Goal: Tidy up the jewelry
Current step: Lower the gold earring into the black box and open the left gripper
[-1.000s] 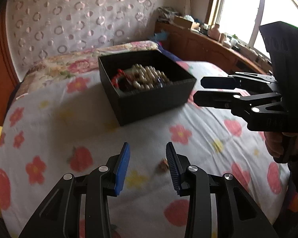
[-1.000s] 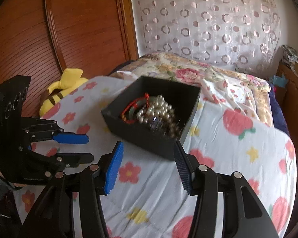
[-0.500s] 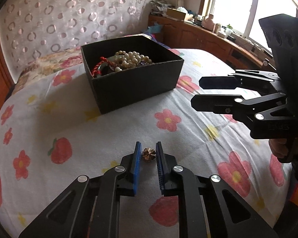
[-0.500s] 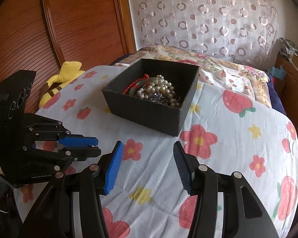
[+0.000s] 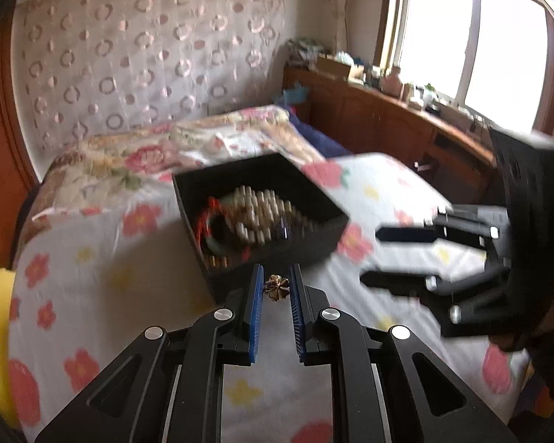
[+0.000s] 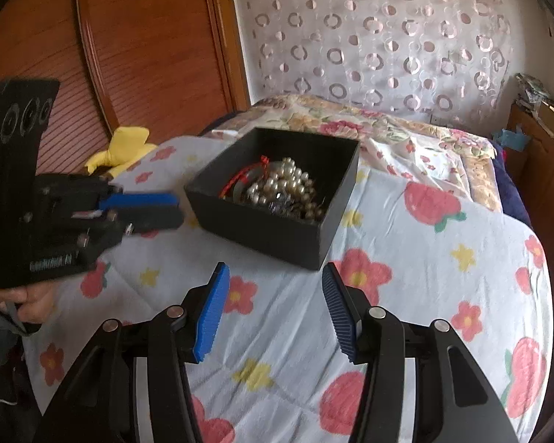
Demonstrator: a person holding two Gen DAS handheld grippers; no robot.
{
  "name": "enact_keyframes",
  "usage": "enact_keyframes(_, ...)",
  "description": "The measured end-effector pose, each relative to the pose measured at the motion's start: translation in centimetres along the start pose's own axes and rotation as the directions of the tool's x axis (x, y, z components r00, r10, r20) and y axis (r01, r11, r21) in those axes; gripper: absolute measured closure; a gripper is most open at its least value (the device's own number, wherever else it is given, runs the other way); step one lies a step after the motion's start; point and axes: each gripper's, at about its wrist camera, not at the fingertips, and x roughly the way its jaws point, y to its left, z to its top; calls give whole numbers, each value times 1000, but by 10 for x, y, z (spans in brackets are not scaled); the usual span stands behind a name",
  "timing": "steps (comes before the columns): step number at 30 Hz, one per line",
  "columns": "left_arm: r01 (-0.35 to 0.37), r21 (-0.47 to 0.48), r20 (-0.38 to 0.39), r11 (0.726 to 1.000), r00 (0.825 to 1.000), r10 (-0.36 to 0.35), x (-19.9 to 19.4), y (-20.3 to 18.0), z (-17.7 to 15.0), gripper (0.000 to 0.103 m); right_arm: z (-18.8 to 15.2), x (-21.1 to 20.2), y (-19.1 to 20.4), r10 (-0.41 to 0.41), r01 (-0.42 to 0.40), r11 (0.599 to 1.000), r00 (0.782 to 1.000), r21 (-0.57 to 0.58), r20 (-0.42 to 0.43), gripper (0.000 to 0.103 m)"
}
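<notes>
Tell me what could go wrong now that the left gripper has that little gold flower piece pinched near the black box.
1. The gold flower piece sits at the very tips of the left gripper, so it may slip out onto the flowered bedspread.
2. The black box is light and rests on soft bedding; a bump could tip it.
3. The pearls are heaped high, so a dropped piece might bounce out.

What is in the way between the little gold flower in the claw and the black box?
Nothing visible. The left claw pinches the little gold flower just in front of the black box, which has no lid. Only the box's near wall stands between, so the flower must go over it. The right claw waits off to the side, empty.
</notes>
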Motion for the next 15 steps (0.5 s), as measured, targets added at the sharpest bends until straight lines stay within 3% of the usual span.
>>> enact_keyframes(6,-22,-28,17,999,1000,22,23,17,25,90,5,-3,-1,-6,6,1000,1000,11,17,48)
enact_keyframes(13,-75,-44,14,996,997,76,38,21,32,89,5,-8,-2,-17,17,1000,999,22,29,48)
enact_keyframes(15,-91,-49,16,995,996,92,36,21,32,76,5,-12,-2,-22,21,1000,999,22,36,48)
